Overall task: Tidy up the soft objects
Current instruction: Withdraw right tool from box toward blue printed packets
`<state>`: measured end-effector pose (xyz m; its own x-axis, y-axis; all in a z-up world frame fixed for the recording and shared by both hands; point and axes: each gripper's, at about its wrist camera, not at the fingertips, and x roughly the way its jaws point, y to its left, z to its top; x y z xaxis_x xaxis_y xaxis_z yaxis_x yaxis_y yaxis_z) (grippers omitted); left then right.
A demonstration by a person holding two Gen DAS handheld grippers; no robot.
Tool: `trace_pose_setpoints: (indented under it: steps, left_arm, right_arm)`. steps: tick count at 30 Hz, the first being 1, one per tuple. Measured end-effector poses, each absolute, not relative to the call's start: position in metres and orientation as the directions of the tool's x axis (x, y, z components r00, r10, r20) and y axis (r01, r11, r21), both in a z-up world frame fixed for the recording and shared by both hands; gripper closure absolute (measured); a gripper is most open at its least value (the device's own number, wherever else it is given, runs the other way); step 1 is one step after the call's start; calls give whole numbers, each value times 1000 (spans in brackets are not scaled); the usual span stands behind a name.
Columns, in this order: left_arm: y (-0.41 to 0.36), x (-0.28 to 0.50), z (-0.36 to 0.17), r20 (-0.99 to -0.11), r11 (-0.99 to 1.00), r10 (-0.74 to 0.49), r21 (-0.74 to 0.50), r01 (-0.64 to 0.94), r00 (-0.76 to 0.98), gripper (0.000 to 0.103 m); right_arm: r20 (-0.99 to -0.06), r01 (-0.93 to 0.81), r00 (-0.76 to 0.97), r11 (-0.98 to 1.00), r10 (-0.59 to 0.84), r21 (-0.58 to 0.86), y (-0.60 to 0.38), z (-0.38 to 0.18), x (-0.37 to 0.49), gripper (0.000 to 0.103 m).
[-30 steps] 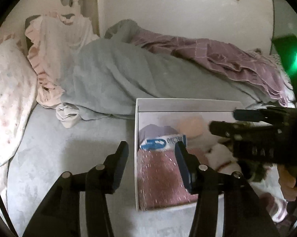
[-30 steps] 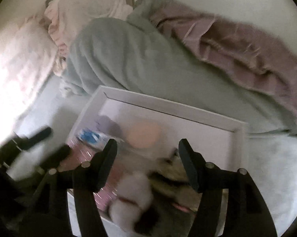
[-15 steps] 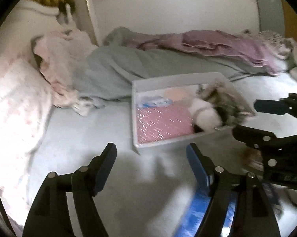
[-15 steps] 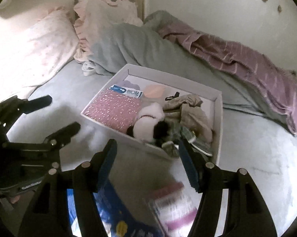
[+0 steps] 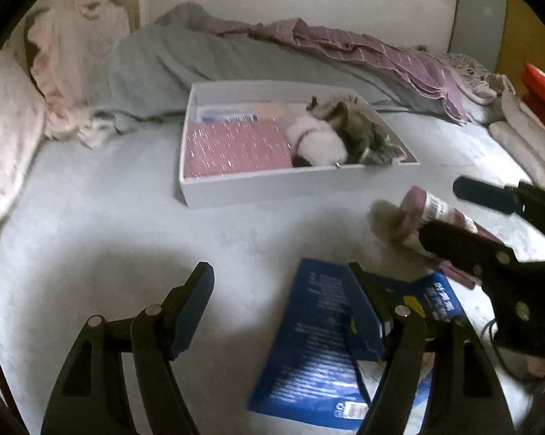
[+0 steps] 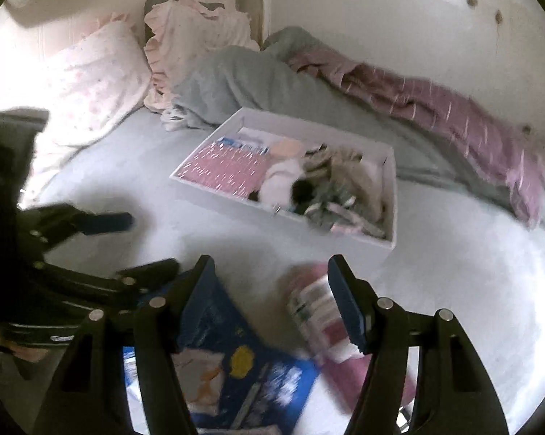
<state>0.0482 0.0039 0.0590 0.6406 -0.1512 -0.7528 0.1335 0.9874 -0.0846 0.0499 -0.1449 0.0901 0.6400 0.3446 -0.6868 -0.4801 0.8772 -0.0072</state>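
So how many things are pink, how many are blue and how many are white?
Pink: 3, the sparkly pink pouch in the box, the pink pack on the bed and the frilly pink cushion.
Blue: 1, the blue package near the grippers.
White: 2, the white box and the white plush toy inside it.
Total: 6.

In the left wrist view, a box (image 5: 297, 185) sits on the bed (image 5: 109, 235) at the centre of the frame. Inside it, a folded cloth (image 5: 236, 148) fills the left part, a plush toy (image 5: 317, 141) lies to its right, and crumpled garments (image 5: 366, 127) lie at the right end. Behind the box, a blanket (image 5: 170, 61) runs across the upper frame; pillows (image 5: 4, 137) lie at the left edge. A flat packet (image 5: 316, 348) lies at lower centre, with a rolled bundle (image 5: 421, 210) to its upper right.
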Motion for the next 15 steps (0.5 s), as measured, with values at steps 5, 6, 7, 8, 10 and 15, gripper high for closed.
trace_pose_setpoints:
  steps: [5,6,7,8,10,15]
  left_arm:
    - [10,42,50,-754,985,-175,-123,125,634,29]
    - [10,41,48,-759,983,-185,-134,129,625,29]
    - [11,40,46,-762,980,-197,-145,135,616,29]
    - [11,39,43,-767,977,-214,-161,141,605,29]
    - [10,35,39,-773,973,-232,-175,153,591,29]
    - [1,30,33,-773,962,-265,-173,210,577,29]
  right_arm:
    - [-690,-453,608,885,393,105,-163,77,37,37]
    - [-695,-444,597,887,401,129,-168,72,35,37]
    - [-699,-437,588,887,406,147,-172,68,34,37]
    - [-704,-427,581,889,408,163,-176,63,33,37]
    - [-717,-410,565,893,408,185,-183,53,30,37]
    - [-763,-413,526,897,376,157,-185,32,25,37]
